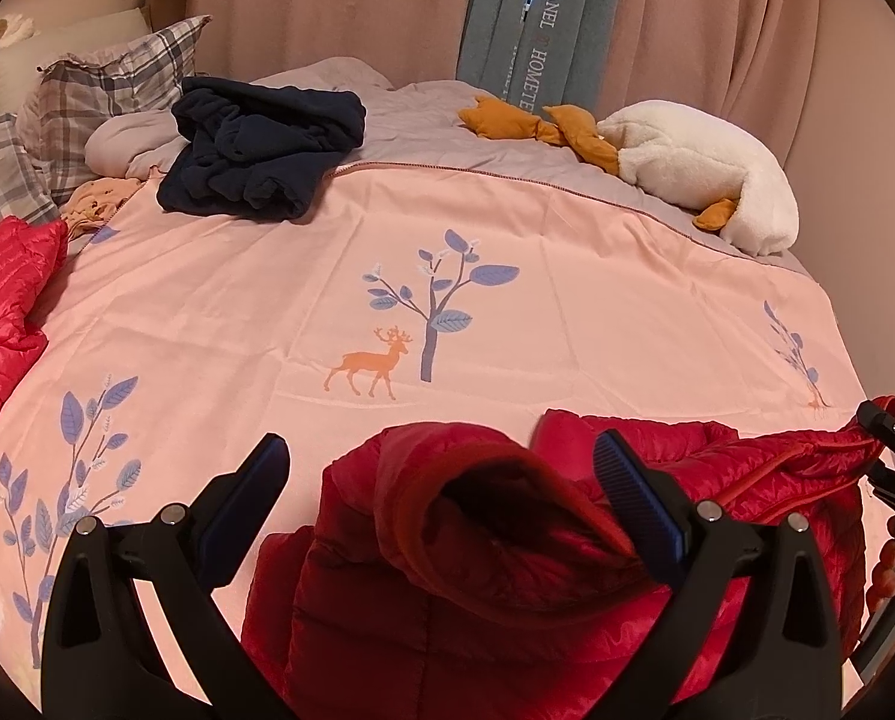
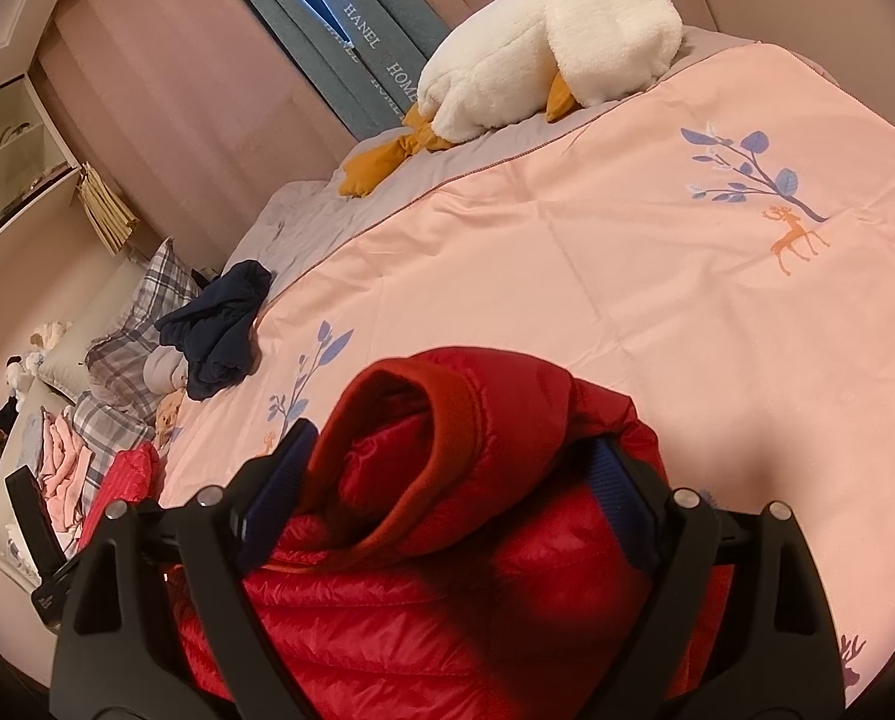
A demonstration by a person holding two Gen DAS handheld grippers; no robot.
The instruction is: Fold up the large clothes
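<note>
A red quilted puffer jacket (image 1: pixel 567 540) lies bunched at the near edge of the pink bedspread (image 1: pixel 387 252). In the left wrist view my left gripper (image 1: pixel 441 492) is wide open, and the jacket's sleeve cuff rises between the jaws without being pinched. In the right wrist view my right gripper (image 2: pixel 453 480) has its jaws around a rolled cuff and fold of the same jacket (image 2: pixel 447 540), with the pads (image 2: pixel 624 495) pressing the fabric. The right gripper also shows at the right edge of the left wrist view (image 1: pixel 891 462).
A crumpled navy garment (image 1: pixel 255 144) lies at the far left of the bed. Another red quilted piece (image 1: pixel 3 306) is at the left edge. A white plush goose (image 1: pixel 699 162) lies far right. Plaid pillows (image 1: pixel 105 90) and curtains stand behind.
</note>
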